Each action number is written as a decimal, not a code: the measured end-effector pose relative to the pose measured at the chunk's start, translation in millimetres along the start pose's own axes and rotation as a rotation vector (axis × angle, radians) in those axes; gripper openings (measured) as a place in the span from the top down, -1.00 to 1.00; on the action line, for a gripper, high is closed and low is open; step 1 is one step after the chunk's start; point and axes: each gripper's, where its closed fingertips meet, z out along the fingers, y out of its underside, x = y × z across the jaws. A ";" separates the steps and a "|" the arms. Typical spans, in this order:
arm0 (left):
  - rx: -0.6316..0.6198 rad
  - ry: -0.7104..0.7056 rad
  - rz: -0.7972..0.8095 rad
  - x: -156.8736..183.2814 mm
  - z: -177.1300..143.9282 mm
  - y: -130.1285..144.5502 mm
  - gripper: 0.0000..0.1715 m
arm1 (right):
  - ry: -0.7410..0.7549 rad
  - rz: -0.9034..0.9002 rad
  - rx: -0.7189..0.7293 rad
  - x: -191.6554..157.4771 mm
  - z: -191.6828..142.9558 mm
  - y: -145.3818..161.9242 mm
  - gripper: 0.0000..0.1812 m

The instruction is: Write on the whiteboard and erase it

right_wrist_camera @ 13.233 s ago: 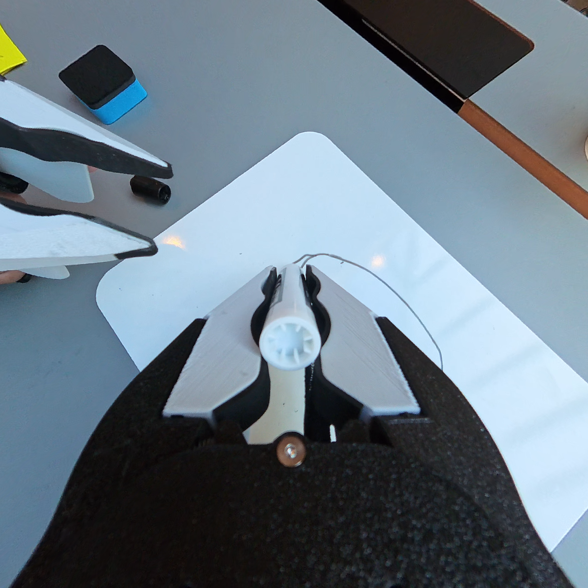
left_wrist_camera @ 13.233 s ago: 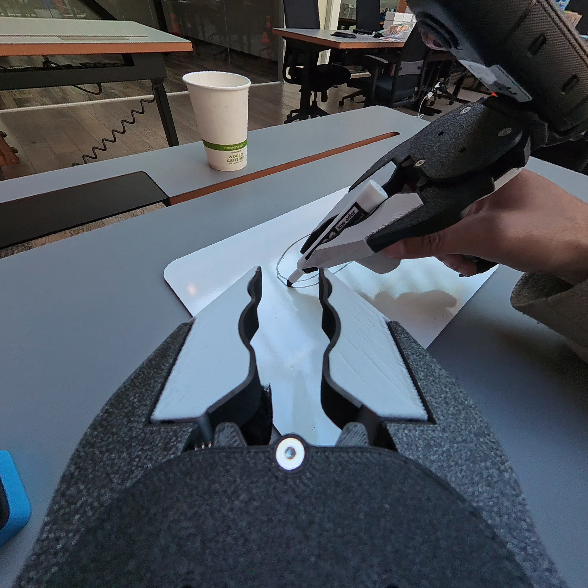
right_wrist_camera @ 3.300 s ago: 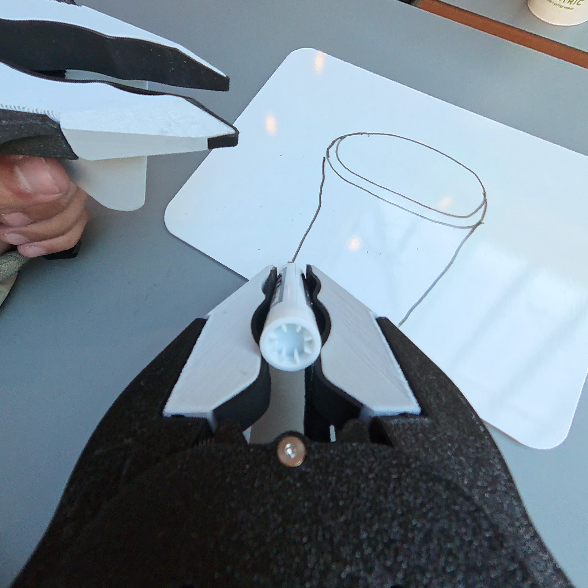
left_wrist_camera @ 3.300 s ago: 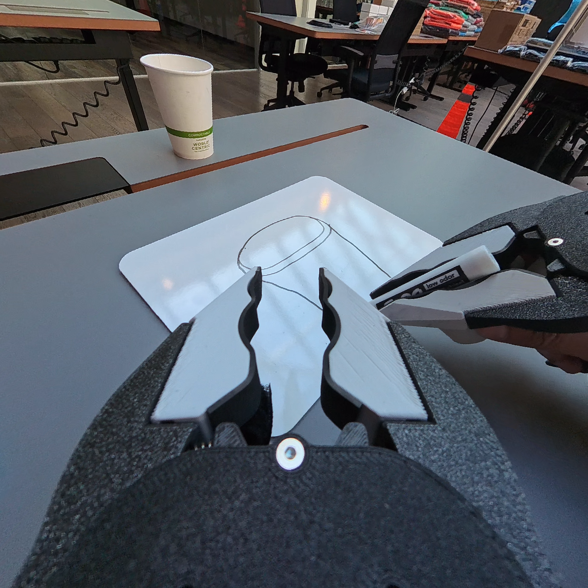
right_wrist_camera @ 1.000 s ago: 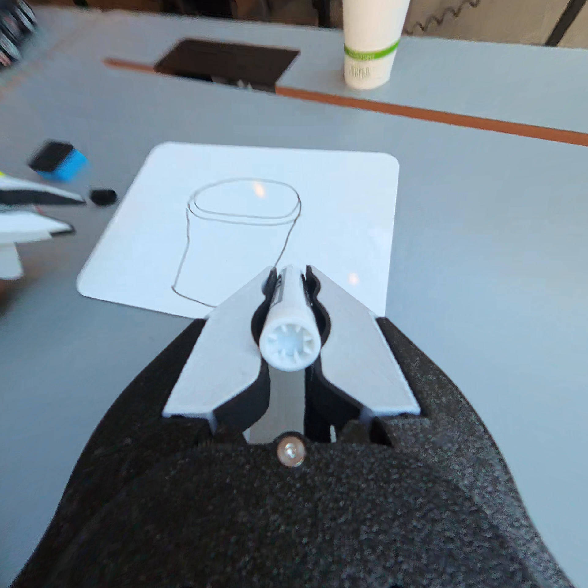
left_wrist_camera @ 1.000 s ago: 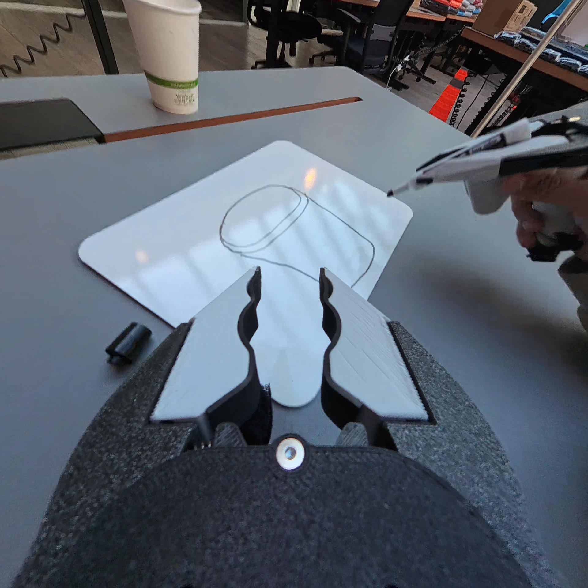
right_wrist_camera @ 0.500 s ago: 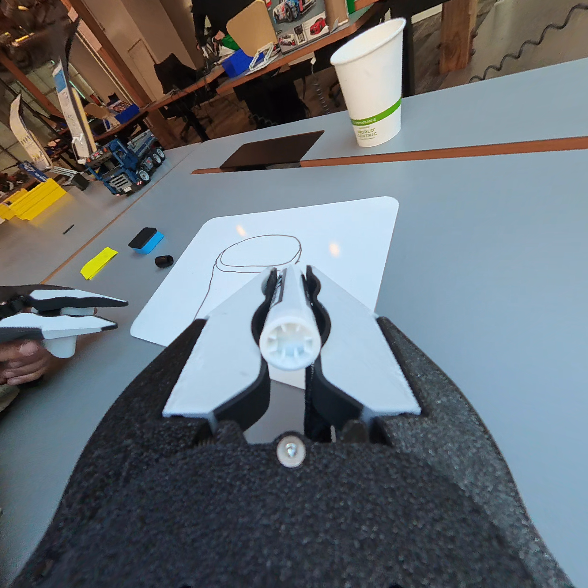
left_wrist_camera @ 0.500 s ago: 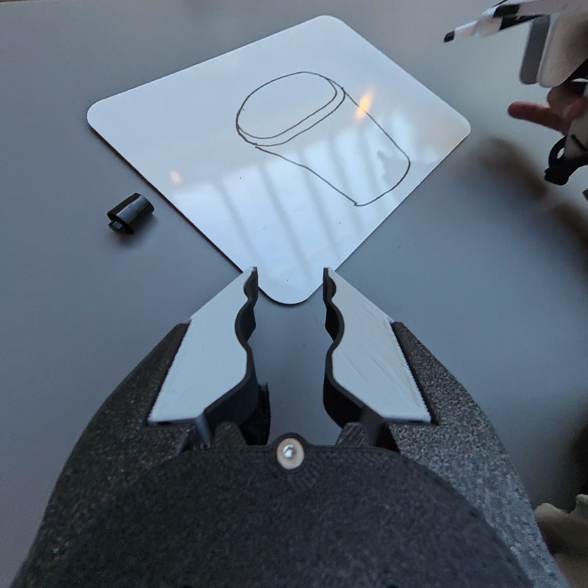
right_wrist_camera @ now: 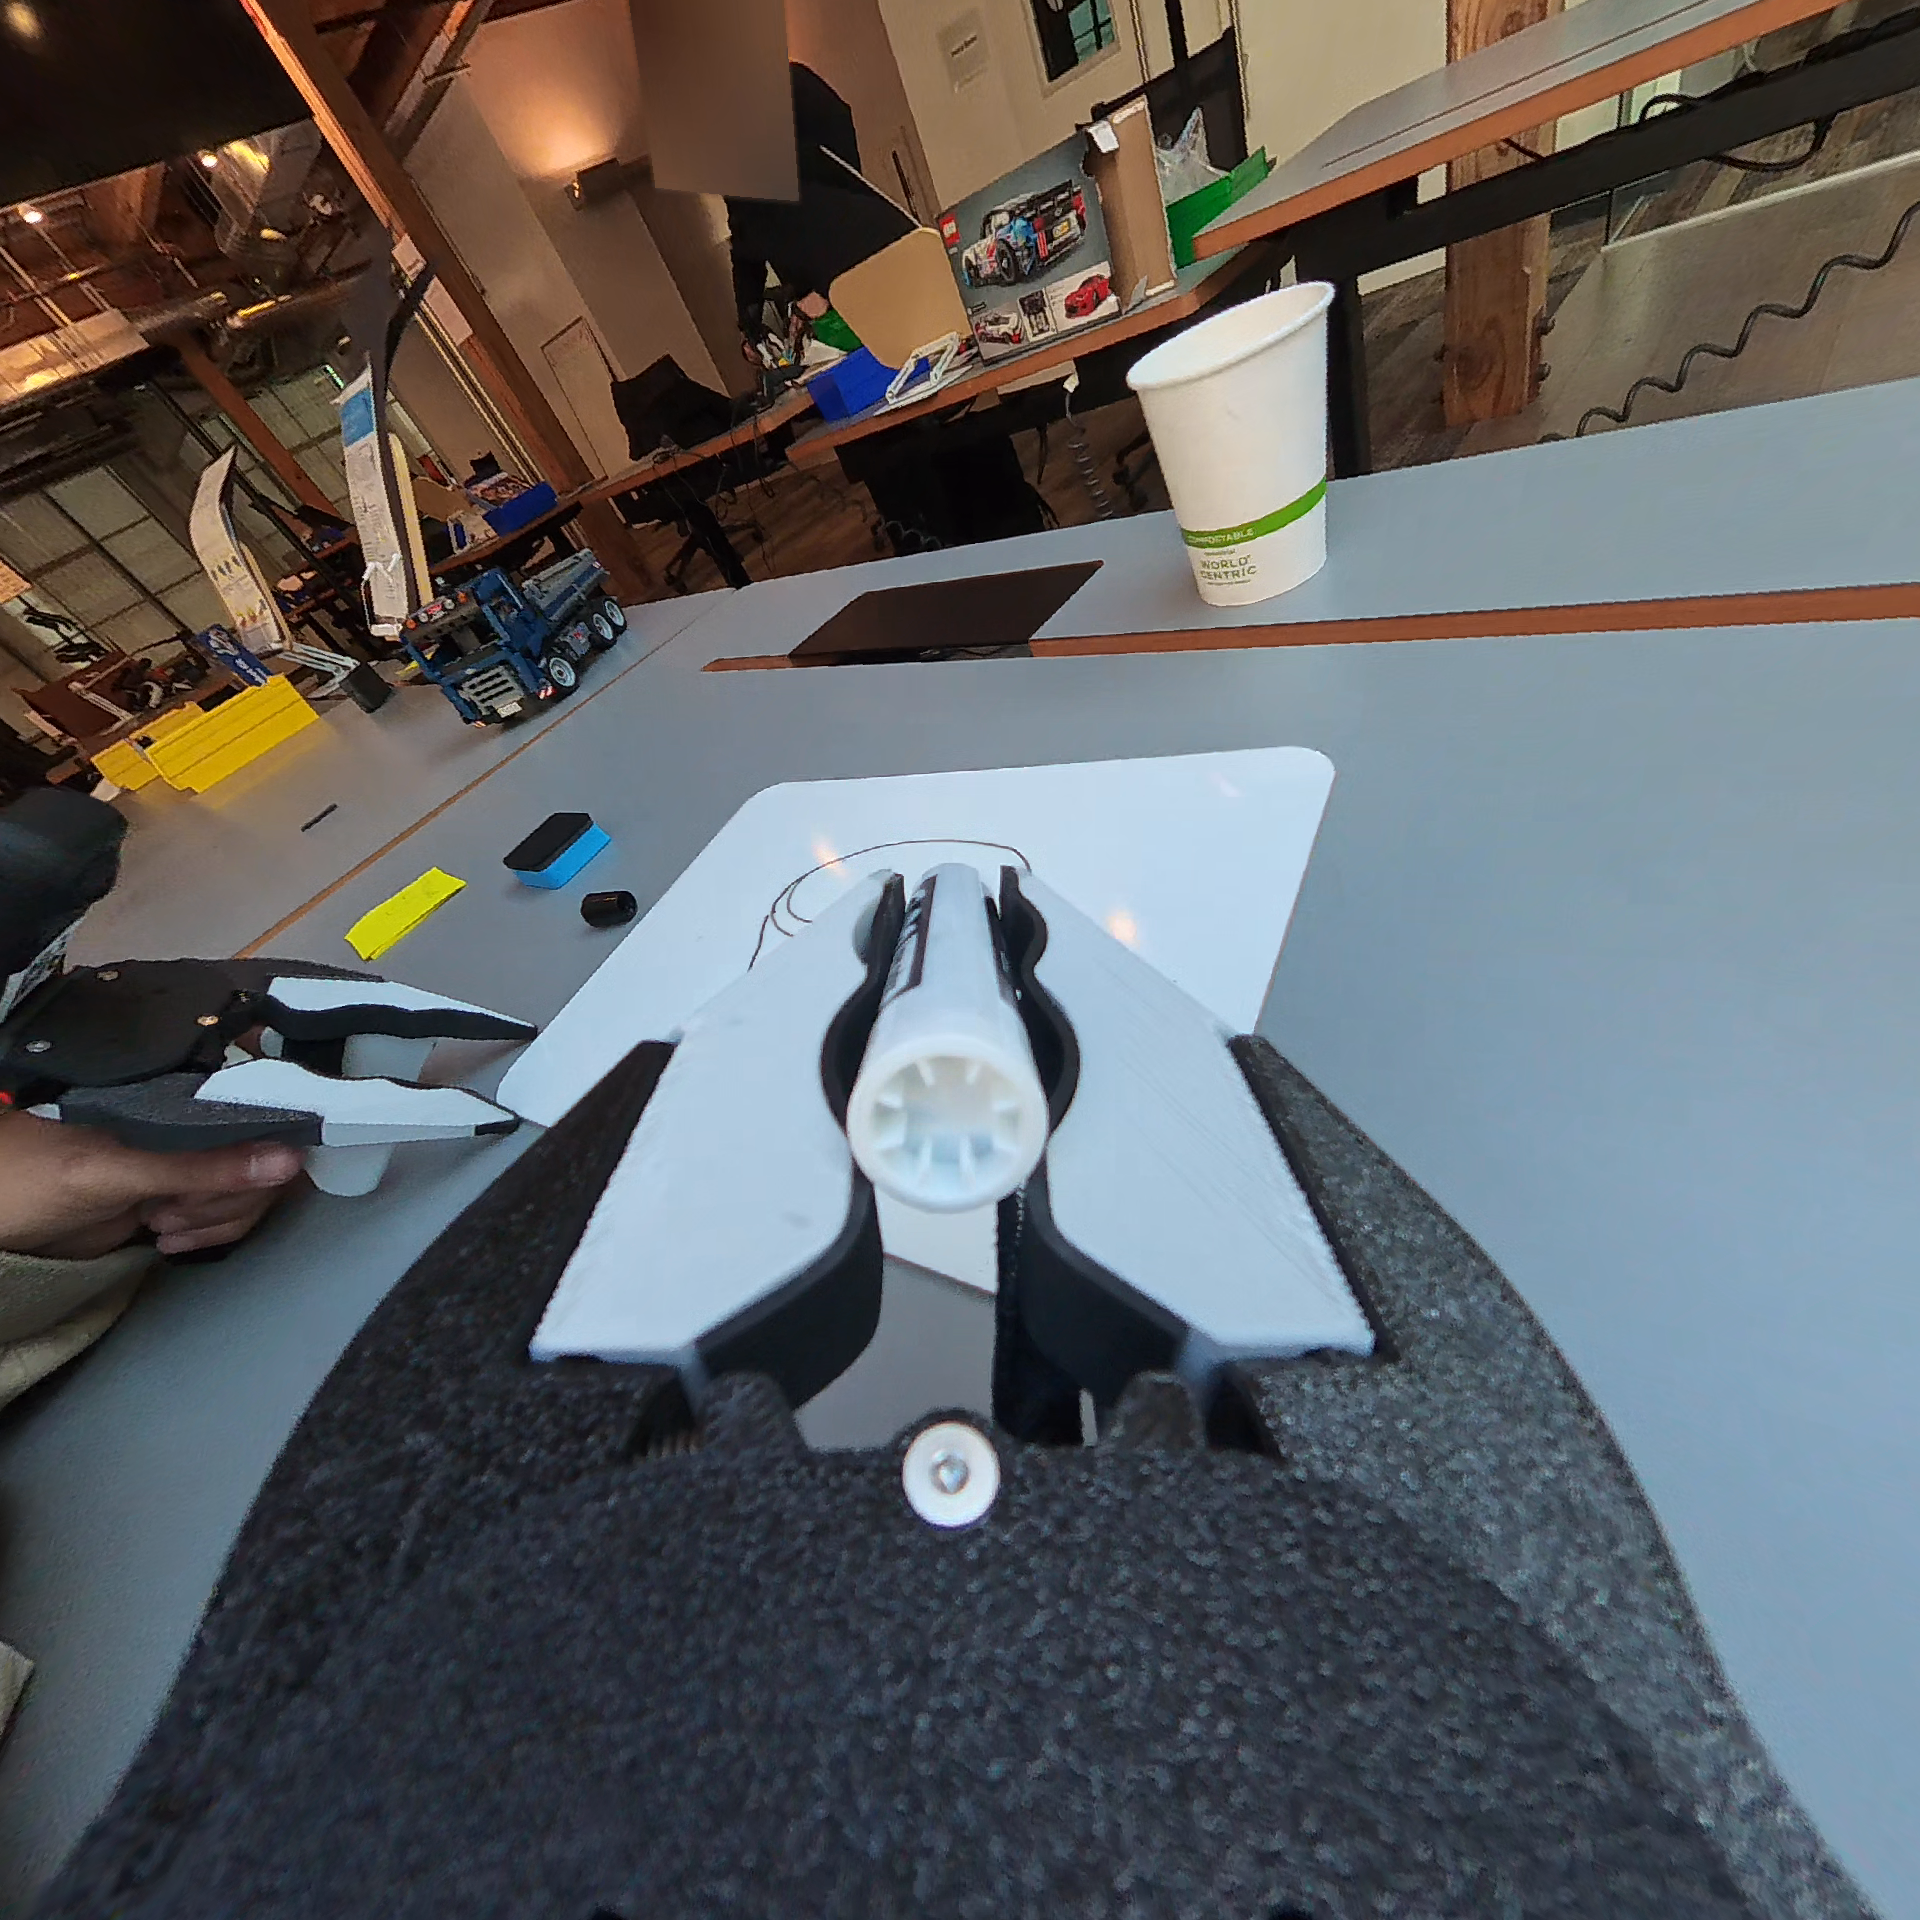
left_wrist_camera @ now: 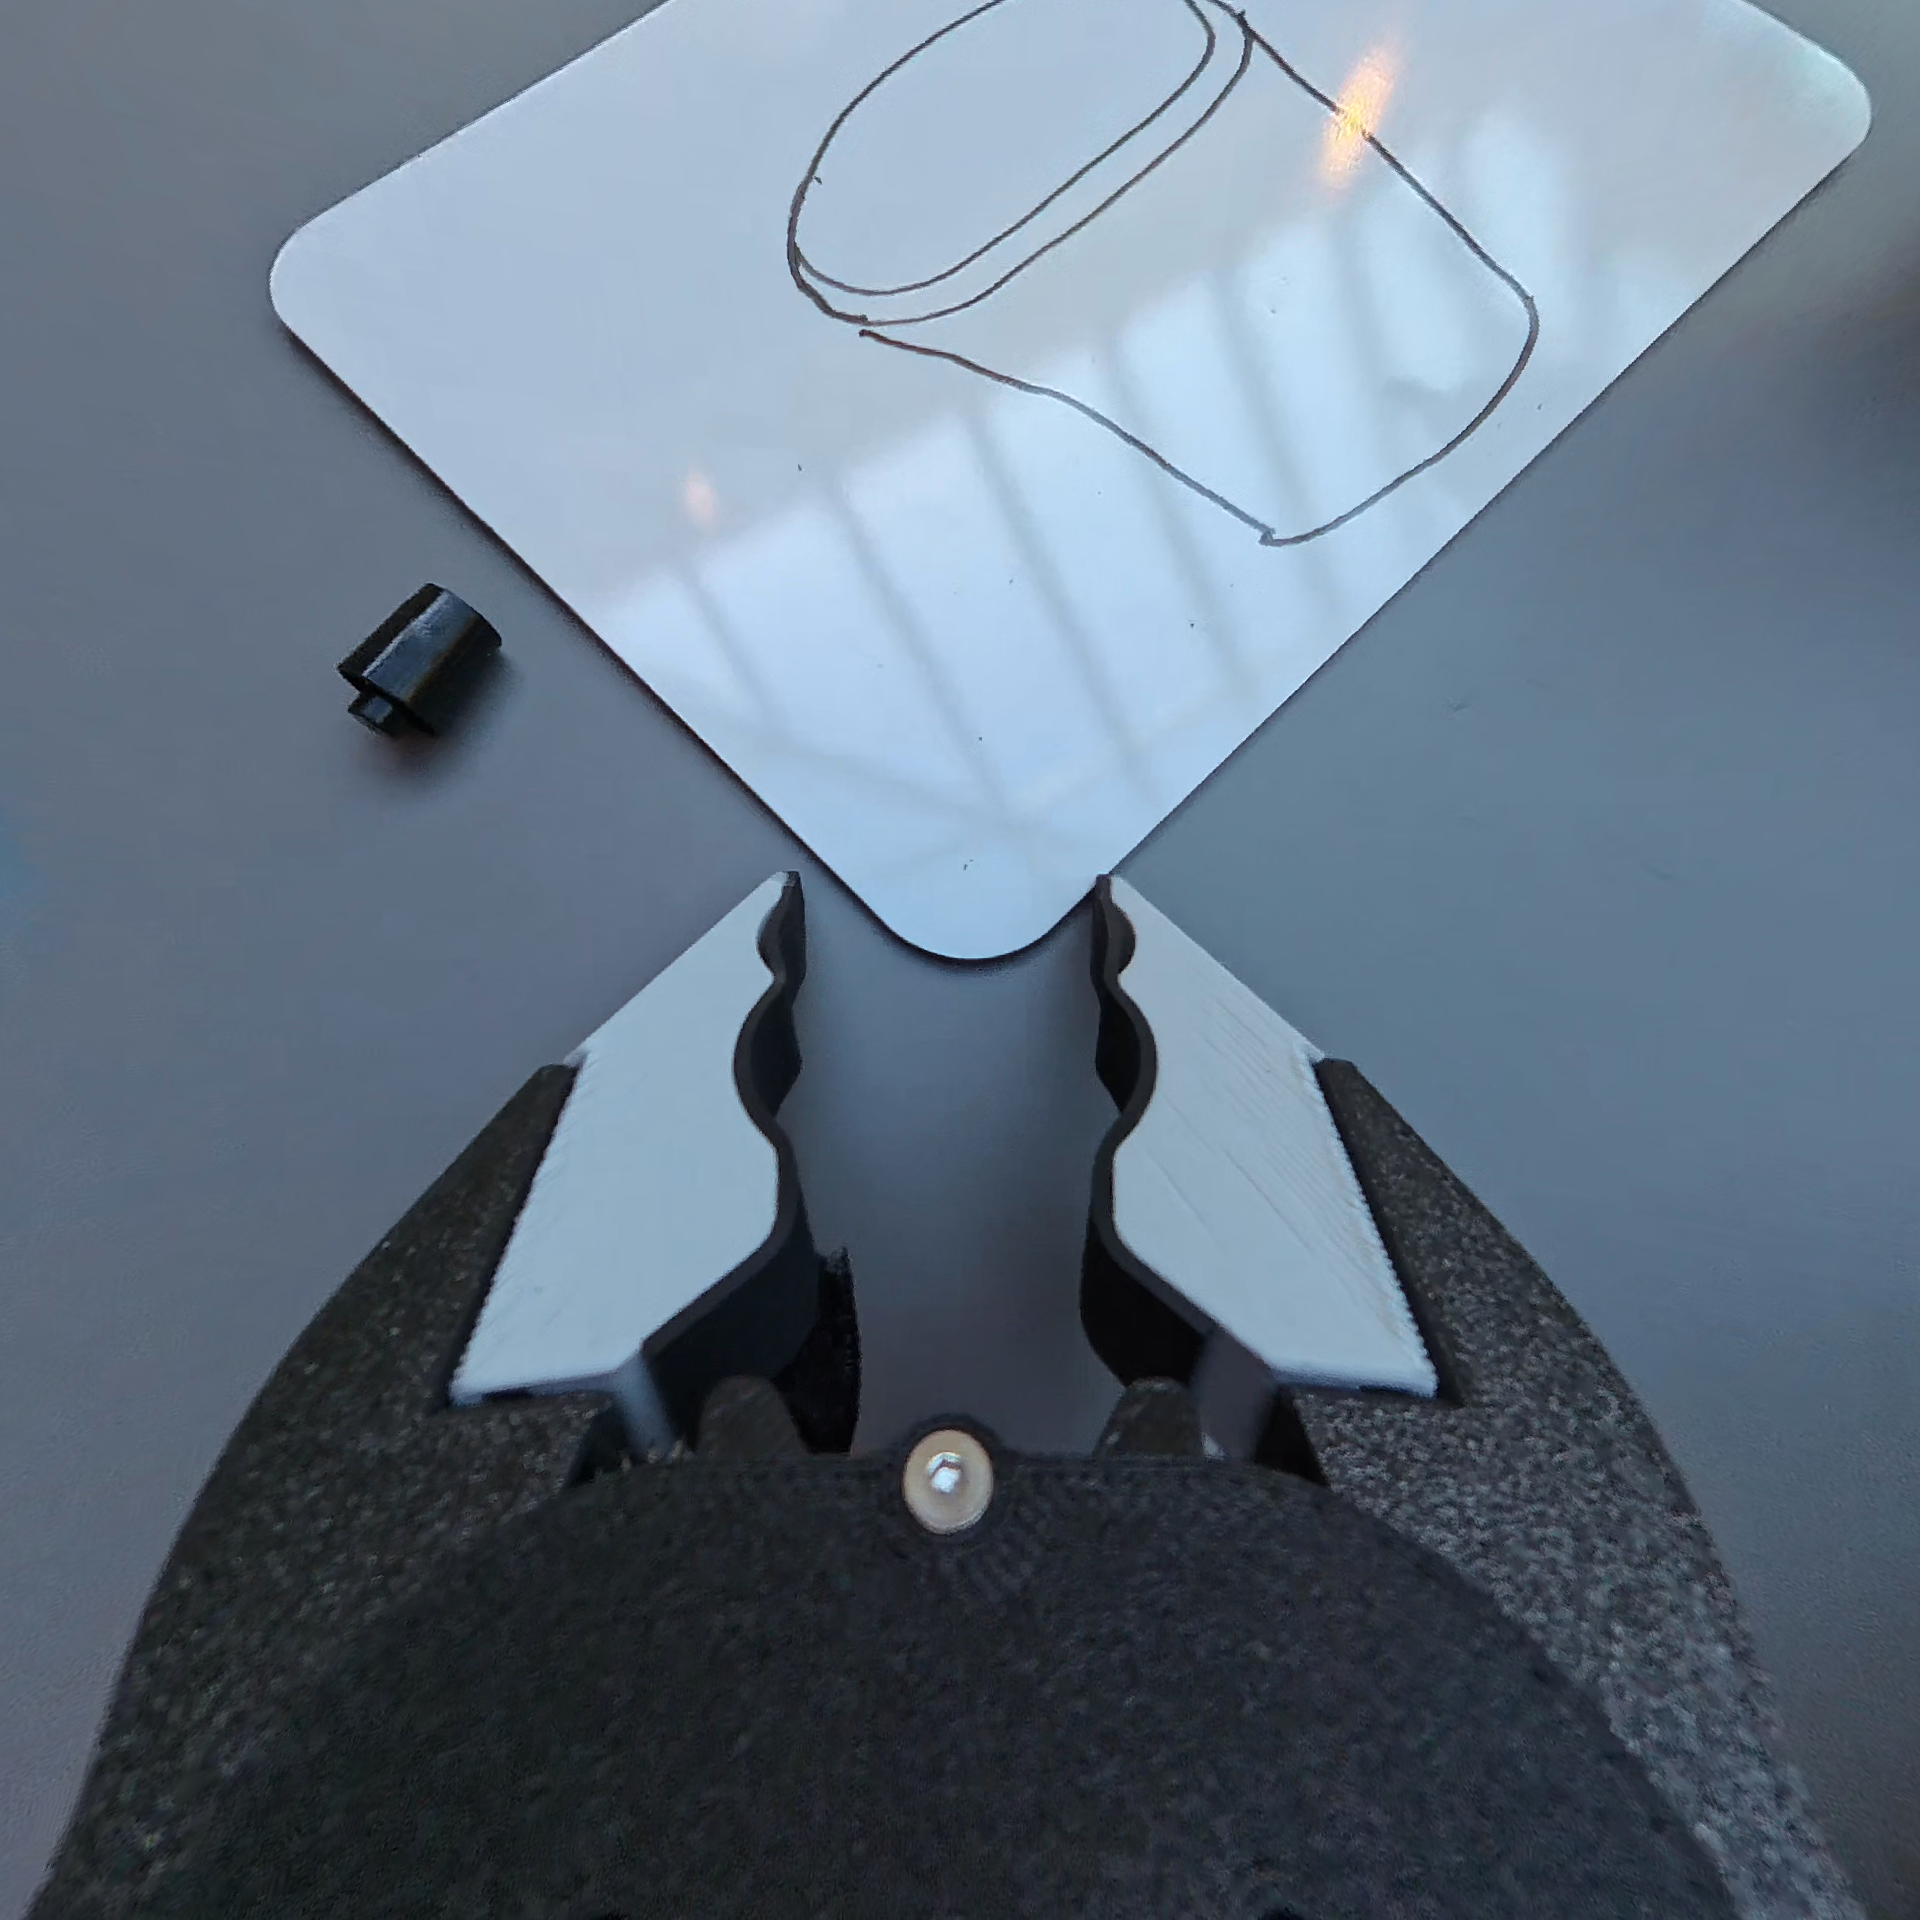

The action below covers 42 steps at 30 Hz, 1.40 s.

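A small whiteboard with a drawn cup outline lies on the grey table. My left gripper is open and empty, its fingertips just short of the board's near corner. A black marker cap lies on the table left of the board. My right gripper is shut on a white marker and held above the table at the board's near edge. The left gripper and the hand holding it show at the left of the right wrist view. The cap also shows there.
A white paper cup stands at the far side beyond an orange seam. A blue and black eraser and a yellow note lie left of the board. A black panel is set in the table. Toy truck farther left.
My left gripper has tipped down, drawn back to the board's corner and opened wider. My right gripper has lifted the marker off the board and pulled back to level.
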 end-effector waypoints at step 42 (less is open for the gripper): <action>0.267 0.241 0.072 -1.1 8.0 -72.2 0.43 | 0.039 0.020 -0.419 -97.4 92.4 86.7 0.80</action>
